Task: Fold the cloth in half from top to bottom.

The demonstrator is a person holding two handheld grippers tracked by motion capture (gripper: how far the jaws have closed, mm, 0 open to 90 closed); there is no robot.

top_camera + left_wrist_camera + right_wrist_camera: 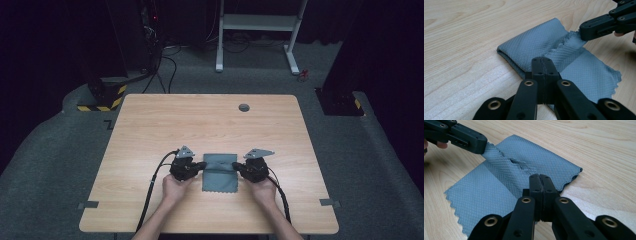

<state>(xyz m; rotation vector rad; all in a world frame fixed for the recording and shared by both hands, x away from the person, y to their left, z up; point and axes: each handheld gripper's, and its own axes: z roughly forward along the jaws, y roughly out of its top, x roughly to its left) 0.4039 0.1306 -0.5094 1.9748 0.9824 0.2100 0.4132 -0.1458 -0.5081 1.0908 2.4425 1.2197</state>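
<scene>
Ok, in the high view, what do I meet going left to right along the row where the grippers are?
Left gripper → grey cloth → right gripper, all on the wooden table, with each gripper shut on a side edge of the cloth.

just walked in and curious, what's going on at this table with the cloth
A person is folding a grey cloth on the wooden table with a handheld gripper in each hand. The left gripper and the right gripper are each shut on a side edge of the cloth's folded-over layer. The far part is already doubled over; the near part lies flat.
</scene>
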